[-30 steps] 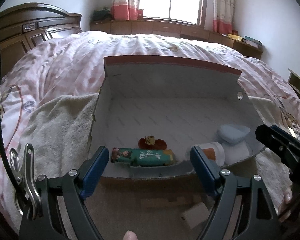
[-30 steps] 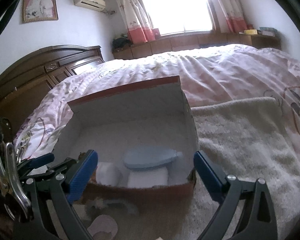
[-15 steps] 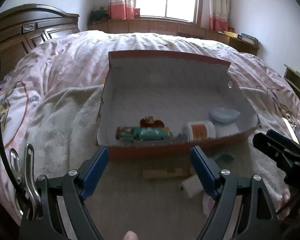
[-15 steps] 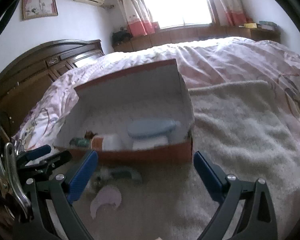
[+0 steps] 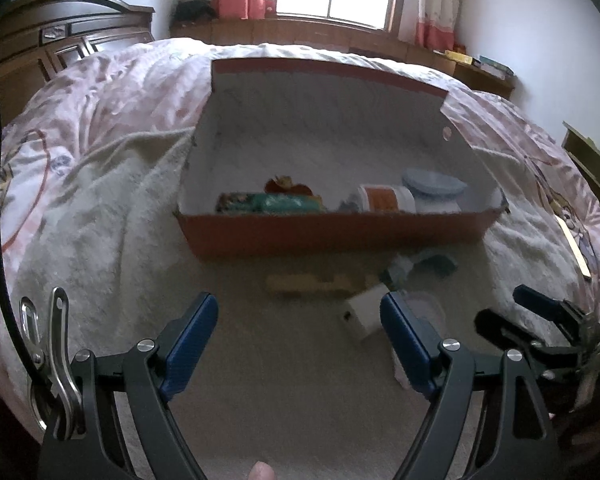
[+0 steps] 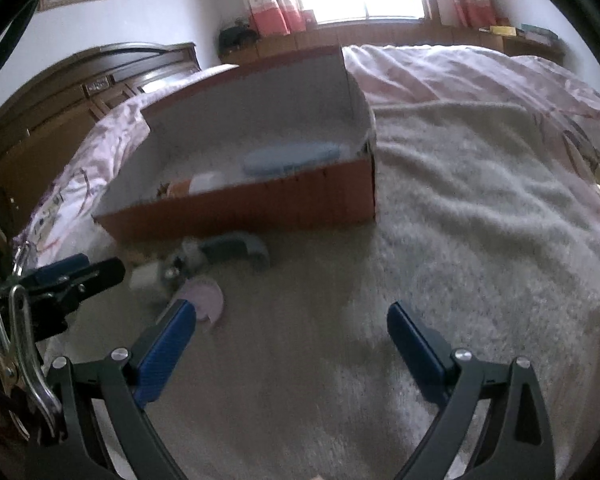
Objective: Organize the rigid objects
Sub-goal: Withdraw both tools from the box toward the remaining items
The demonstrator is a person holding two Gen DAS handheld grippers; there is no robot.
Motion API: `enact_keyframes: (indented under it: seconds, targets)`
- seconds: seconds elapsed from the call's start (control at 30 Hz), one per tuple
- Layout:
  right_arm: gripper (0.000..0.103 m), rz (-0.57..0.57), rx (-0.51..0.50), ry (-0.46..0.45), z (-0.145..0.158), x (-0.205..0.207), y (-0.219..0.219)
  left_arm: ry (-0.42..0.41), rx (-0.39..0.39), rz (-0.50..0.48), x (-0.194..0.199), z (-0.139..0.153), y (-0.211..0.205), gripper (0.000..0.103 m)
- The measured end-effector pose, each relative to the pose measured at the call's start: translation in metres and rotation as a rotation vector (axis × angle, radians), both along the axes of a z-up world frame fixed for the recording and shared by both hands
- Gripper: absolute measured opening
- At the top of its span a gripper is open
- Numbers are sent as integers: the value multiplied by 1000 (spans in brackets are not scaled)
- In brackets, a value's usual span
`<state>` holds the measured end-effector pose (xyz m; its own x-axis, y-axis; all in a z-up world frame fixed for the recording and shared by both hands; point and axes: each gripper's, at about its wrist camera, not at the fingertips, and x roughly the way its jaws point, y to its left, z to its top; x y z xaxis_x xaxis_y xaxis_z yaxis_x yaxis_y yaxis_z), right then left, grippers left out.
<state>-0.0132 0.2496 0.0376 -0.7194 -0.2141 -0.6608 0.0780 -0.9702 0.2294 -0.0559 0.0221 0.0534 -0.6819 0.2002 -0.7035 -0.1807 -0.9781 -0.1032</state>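
Left gripper [image 5: 300, 324] hovers over the cream blanket [image 5: 100, 216] on the bed, fingers spread, nothing between them. Ahead sits the red cardboard box [image 5: 332, 232], open-topped, holding — left to right — a green packet [image 5: 268, 203], an orange-labelled jar [image 5: 386, 199] and a pale blue bottle [image 5: 434, 184]. Loose on the blanket before the box: a wooden block [image 5: 316, 283], a white cube [image 5: 364, 314], a grey curved piece [image 6: 236, 246], a pink disc [image 6: 204, 300]. Right gripper [image 6: 292, 328] — fingers spread, empty — hangs above bare blanket.
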Motion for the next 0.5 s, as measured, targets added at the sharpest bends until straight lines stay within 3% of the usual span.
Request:
enact_keyframes:
  seconds: [0.3,0.5]
  targets:
    - [99,4,50,-3,-12,10,-5,-77,23,-18,-2,-13,17,84]
    - [99,2,67,4,-14,11,-6,-90,22,-23,-6,-18,29,70]
